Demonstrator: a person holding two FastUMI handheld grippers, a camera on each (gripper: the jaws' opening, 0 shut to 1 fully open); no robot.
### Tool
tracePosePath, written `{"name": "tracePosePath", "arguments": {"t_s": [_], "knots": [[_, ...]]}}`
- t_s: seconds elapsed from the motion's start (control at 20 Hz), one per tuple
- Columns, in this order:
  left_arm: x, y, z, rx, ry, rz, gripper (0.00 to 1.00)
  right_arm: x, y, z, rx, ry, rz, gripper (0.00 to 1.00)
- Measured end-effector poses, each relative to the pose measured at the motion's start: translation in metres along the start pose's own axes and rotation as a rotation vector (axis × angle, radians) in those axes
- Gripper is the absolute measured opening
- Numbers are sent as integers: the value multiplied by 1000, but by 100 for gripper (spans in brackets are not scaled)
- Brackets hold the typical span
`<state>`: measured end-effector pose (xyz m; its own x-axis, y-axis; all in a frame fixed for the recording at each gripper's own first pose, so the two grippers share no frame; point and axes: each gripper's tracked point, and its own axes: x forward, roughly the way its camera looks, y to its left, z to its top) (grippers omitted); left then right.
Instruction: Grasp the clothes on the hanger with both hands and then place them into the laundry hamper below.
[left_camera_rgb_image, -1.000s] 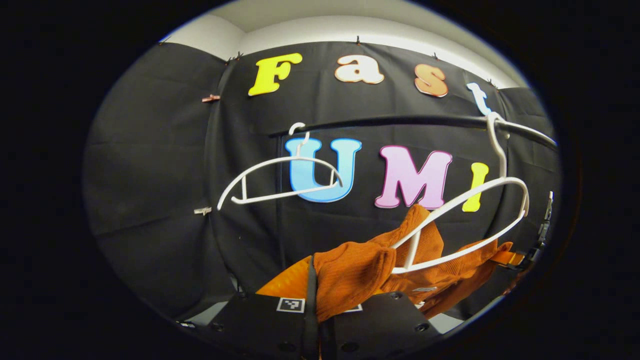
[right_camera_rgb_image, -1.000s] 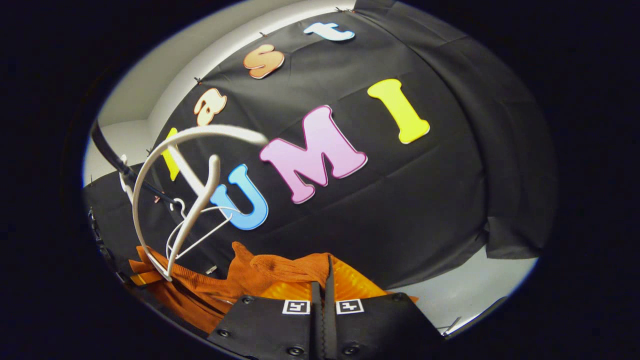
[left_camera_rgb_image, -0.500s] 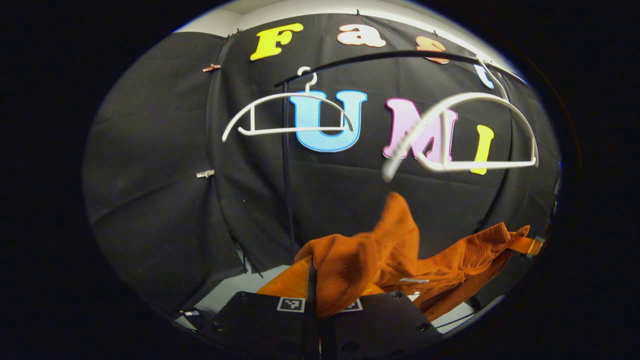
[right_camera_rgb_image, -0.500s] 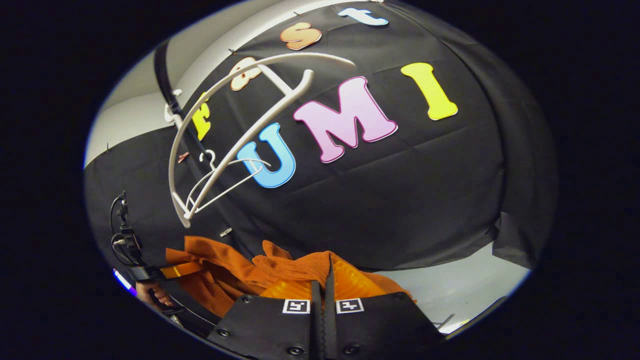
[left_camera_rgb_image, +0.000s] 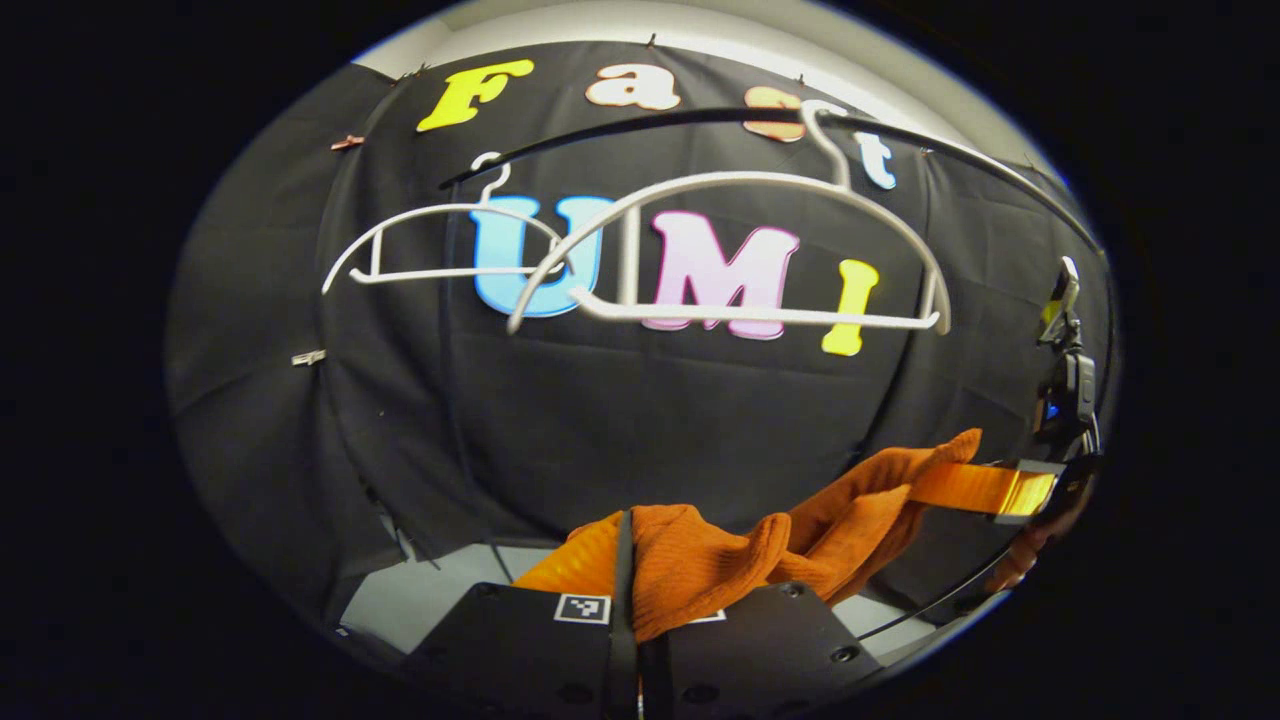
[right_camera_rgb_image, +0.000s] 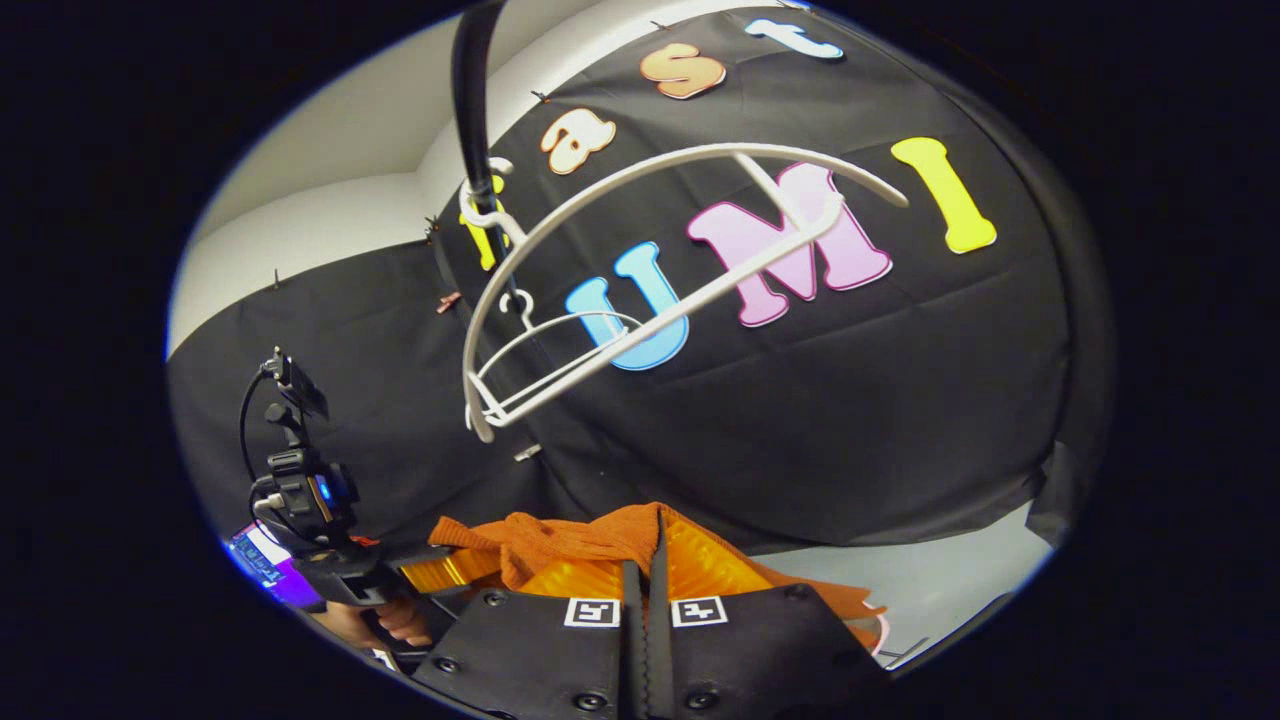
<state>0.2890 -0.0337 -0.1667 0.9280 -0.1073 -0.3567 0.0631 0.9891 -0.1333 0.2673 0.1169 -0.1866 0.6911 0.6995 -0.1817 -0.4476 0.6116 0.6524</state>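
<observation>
Orange garment (left_camera_rgb_image: 700, 570): ribbed knit cloth, matt, slightly fuzzy, soft folds. Near hanger (left_camera_rgb_image: 740, 250) and far hanger (left_camera_rgb_image: 430, 245): smooth white plastic with a faint sheen, hung on a dark smooth rail (left_camera_rgb_image: 640, 125), looks like metal. Booth wall (left_camera_rgb_image: 640, 420): matt black cloth, creased; hand-held gripper (right_camera_rgb_image: 645, 640) body is matt black hard plastic with small screws.

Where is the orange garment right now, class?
In the left gripper view the orange garment hangs below the bare white hangers, stretched between the left gripper and the right gripper; both are shut on it.
</observation>
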Motion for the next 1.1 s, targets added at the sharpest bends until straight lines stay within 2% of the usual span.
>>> {"name": "tracePosePath", "arguments": {"t_s": [0.1, 0.25, 0.3, 0.35, 0.7, 0.9, 1.1], "knots": [[6, -13, 11, -12, -32, -33, 8, 3, 10, 3, -26, 2, 24, 4], [19, -27, -5, -50, -8, -66, 7, 7, -1, -10, -42, 31, 9, 4], [24, -30, -14, -51, 2, -68, 7, 9, -8, -20, -41, 46, -5, 9], [29, -32, -25, -44, 14, -67, 8, 12, -18, -29, -37, 61, -23, 4], [74, -34, -114, -38, 101, -96, 7, 31, -92, -107, -63, 191, -146, 4], [96, -20, -158, -20, 184, -55, 8, 42, -136, -144, -60, 254, -235, 4], [106, -1, -217, 27, 303, -5, 8, 45, -174, -187, -111, 340, -316, 5]]}}
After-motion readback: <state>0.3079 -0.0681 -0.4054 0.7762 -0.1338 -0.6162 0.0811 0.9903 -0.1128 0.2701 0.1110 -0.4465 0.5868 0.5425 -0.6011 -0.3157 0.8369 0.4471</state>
